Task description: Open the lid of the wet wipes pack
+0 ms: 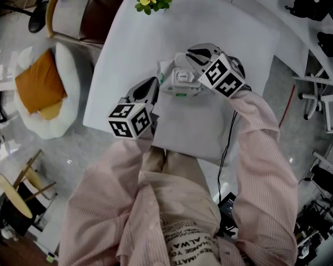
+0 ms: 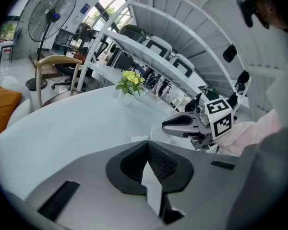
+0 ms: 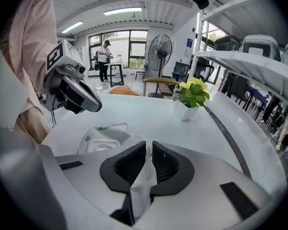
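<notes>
Two ends of the wet wipes pack (image 1: 180, 85) are pinched: our left gripper (image 2: 148, 157) is closed on its thin white wrapper edge, our right gripper (image 3: 148, 153) on the wrapper opposite. We see the pack lying on the white table (image 1: 127, 49), its lid (image 1: 183, 76) flat on top.
</notes>
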The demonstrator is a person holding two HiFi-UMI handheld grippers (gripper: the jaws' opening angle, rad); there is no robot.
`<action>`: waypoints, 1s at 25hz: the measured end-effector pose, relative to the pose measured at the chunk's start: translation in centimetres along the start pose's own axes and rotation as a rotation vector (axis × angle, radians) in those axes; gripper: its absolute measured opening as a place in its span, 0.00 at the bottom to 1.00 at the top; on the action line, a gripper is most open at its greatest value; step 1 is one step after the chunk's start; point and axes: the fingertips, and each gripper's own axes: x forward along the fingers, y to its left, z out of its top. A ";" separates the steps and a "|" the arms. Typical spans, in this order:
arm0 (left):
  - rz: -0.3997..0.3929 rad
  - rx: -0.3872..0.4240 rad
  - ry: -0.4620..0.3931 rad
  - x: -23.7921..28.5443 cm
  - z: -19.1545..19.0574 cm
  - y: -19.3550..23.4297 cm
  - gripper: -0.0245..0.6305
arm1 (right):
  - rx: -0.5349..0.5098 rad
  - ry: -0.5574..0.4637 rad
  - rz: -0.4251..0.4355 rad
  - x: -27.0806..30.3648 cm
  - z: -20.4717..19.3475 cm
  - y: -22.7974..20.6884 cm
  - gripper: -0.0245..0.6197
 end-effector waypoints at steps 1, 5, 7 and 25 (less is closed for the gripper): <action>0.000 0.000 0.001 0.0 0.0 0.0 0.04 | 0.006 0.002 -0.003 0.2 -0.1 -0.1 0.06; 0.000 0.001 0.006 0.1 0.0 0.1 0.04 | 0.047 -0.001 -0.013 0.6 -0.2 -0.4 0.06; -0.001 0.000 0.009 0.2 0.0 0.1 0.04 | 0.055 -0.005 -0.029 0.7 -0.2 -0.6 0.07; -0.037 0.068 0.002 -0.8 1.6 -2.0 0.04 | 0.446 -0.258 -0.152 -3.8 2.7 -1.3 0.13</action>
